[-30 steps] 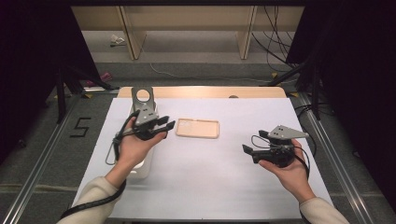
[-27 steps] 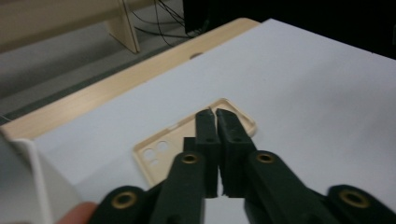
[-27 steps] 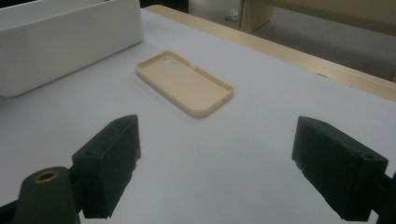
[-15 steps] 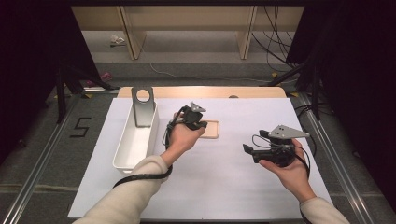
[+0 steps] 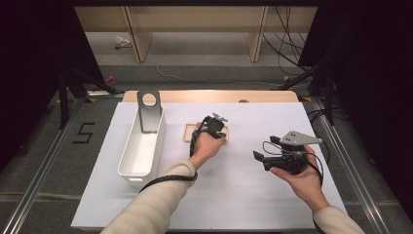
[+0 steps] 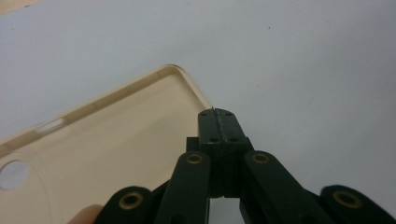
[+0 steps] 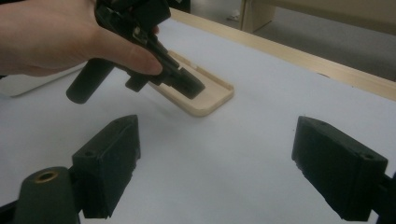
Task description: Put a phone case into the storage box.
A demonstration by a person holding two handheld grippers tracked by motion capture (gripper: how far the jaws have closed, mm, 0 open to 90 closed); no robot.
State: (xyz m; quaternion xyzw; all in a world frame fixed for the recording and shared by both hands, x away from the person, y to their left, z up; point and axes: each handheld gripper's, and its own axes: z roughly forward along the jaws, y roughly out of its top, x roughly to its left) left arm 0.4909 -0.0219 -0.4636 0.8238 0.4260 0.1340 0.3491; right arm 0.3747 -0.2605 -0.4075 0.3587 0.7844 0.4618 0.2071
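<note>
A: What changed? Left tongs (image 5: 214, 127) were over at the white bin (image 5: 141, 146) a second ago; now they're across at the beige phone case (image 5: 187, 132).
B: Jaws?
A: Pressed together, tips right at the case's (image 6: 93, 149) near edge. Can't tell if they pinch the rim or just touch it. My guess: going for the case.
B: Right tongs (image 7: 215, 158)?
A: Spread wide, holding nothing, hovering over the table (image 5: 253, 195) to the right of the case, well apart.
B: Case where?
A: Flat on the table, open side up, under the left tongs.
B: Obstacles?
A: Bin with grey stand (image 5: 149, 109) sits left of the left tongs, clear of them.
</note>
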